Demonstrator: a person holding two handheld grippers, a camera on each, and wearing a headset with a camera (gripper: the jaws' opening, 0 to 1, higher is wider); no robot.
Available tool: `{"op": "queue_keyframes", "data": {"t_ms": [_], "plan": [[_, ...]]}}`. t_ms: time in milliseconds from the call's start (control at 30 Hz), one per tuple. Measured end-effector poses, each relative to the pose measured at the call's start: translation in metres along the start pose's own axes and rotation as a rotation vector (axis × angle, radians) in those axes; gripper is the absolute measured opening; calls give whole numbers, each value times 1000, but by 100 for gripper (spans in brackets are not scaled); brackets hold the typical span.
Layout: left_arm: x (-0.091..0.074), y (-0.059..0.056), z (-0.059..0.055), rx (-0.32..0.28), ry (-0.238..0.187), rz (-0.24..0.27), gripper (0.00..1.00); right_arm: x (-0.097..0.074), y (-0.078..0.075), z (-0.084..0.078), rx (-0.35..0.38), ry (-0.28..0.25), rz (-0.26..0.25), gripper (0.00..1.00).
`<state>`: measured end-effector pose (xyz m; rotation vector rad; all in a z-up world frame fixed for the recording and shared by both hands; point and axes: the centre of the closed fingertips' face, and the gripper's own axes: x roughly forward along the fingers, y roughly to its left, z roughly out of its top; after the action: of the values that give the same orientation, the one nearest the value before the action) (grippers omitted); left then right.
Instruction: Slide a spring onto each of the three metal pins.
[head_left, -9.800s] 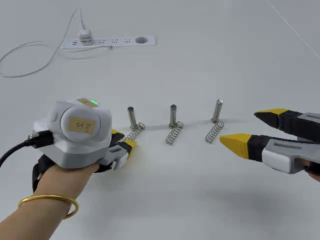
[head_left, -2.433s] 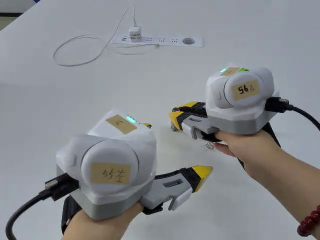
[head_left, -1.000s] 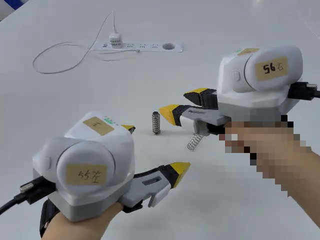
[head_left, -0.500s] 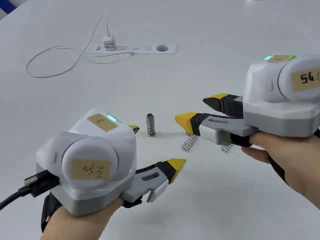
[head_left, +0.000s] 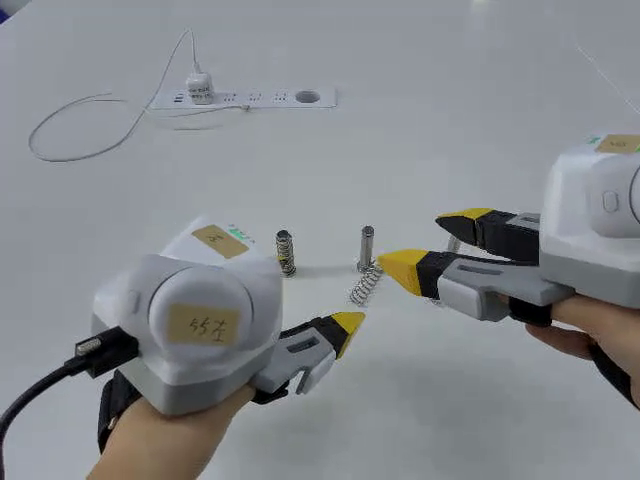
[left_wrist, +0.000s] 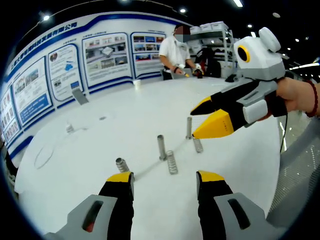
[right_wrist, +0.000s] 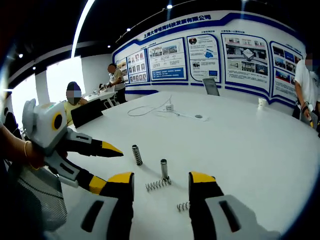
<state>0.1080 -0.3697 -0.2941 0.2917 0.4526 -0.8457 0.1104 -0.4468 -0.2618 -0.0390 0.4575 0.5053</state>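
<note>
This looks like a company showroom or demonstration hall. A curved white wall (right_wrist: 172, 32) with blue trim carries printed display boards (left_wrist: 105, 55) under ceiling spotlights (left_wrist: 182, 10). The big white table (head_left: 450, 120) holds a power strip (head_left: 245, 98), and people (right_wrist: 116, 80) gather at other tables.

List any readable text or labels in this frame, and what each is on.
"45" plus a handwritten character: tan sticker on the left gripper.
Small top sticker, same gripper: scrawl, unreadable.
Label on the right gripper: cut off, unreadable.
Wall boards: print too small.
</note>
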Motion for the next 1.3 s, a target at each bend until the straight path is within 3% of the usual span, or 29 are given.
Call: {"op": "queue_keyframes", "data": {"t_ms": [433, 600, 933, 1300], "plan": [[24, -5, -2, -25, 22, -21, 45, -20, -4, -26, 17, 43, 11, 49], [34, -7, -2, -12, 18, -25, 38, -25, -7, -33, 36, 51, -1, 49], [47, -9, -11, -64, 50, -31, 27, -30, -8, -38, 45, 55, -19, 48], [60, -13, -21, -65, 87, -40, 19, -32, -10, -40, 34, 54, -35, 48]]}}
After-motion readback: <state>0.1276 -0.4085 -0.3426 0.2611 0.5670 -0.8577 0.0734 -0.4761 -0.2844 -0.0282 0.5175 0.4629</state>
